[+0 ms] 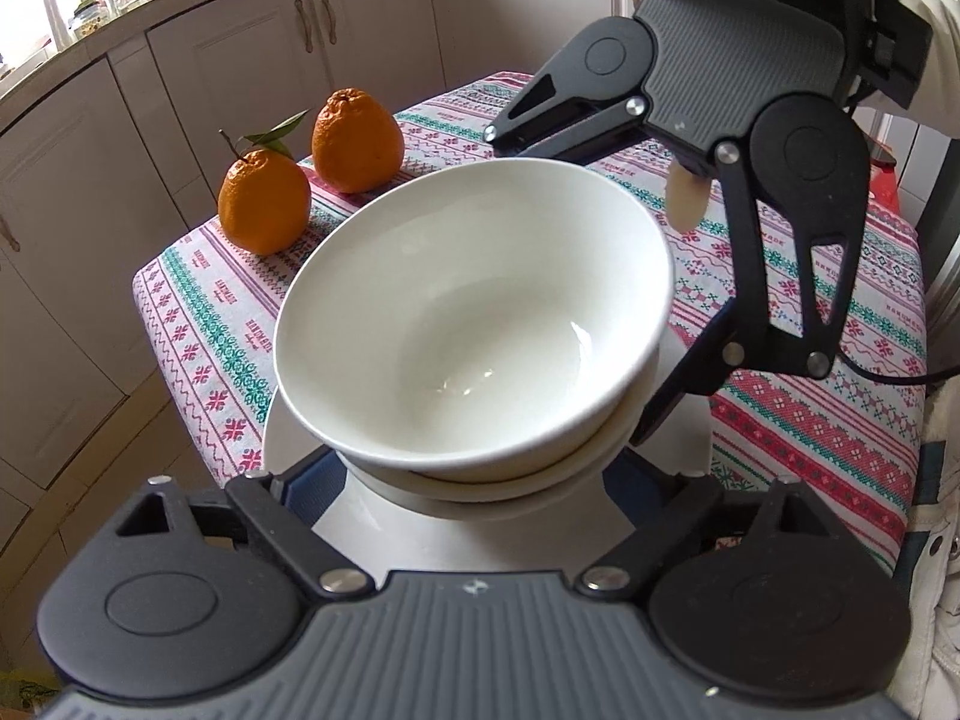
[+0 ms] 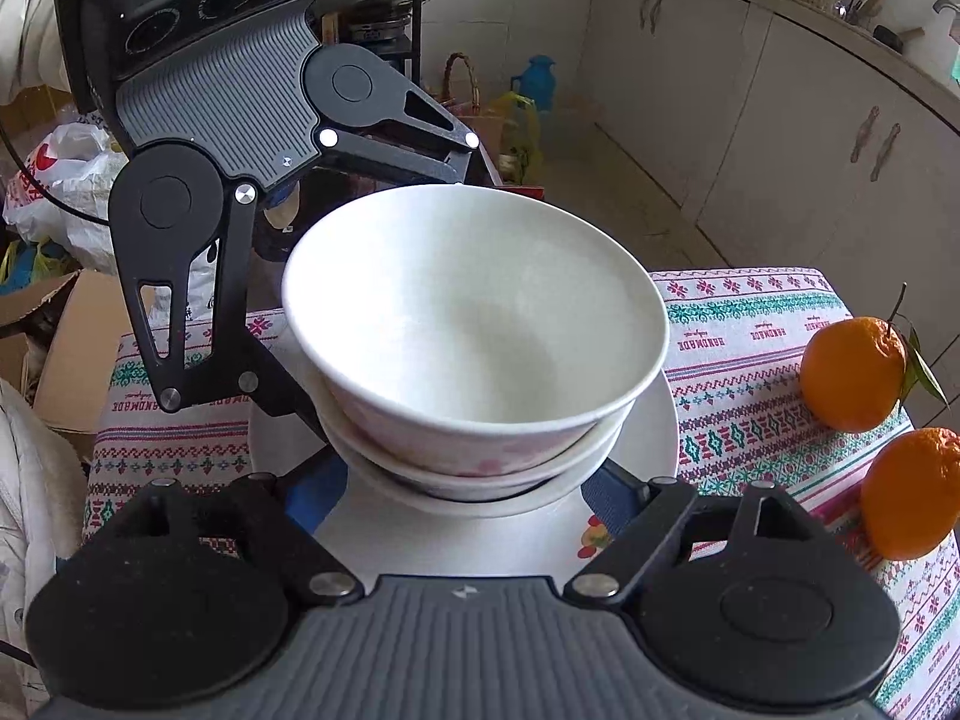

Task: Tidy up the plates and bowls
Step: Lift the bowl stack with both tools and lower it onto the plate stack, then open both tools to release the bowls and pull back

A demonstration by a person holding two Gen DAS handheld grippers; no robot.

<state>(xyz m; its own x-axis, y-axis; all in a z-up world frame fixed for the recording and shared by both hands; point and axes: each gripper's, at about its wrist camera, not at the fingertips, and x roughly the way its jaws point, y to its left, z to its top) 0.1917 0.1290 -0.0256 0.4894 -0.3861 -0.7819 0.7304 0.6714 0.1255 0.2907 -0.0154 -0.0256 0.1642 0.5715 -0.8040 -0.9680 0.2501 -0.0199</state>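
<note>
A white bowl [image 1: 468, 312] [image 2: 474, 312] sits nested, slightly tilted, in a second bowl [image 1: 516, 480] [image 2: 480, 474]. Both rest on a white plate [image 1: 276, 438] [image 2: 654, 438] on the patterned tablecloth. My left gripper [image 1: 480, 480] straddles the stack from one side and my right gripper [image 2: 462, 492] from the opposite side. Both are open, with blue pads [image 1: 312, 486] [image 2: 606, 492] close beside the lower bowl and no clear pressing. In the left wrist view the right gripper's fingers [image 1: 660, 402] reach around the bowls. The fingertips are hidden under the bowl rims.
Two oranges [image 1: 264, 198] [image 1: 357, 141] [image 2: 852, 375] [image 2: 912, 492] stand near the table's edge beside the stack. The small table's cloth [image 1: 198, 300] ends close on all sides. Kitchen cabinets [image 1: 252, 60] lie beyond, with boxes and bags [image 2: 60, 180] on the floor.
</note>
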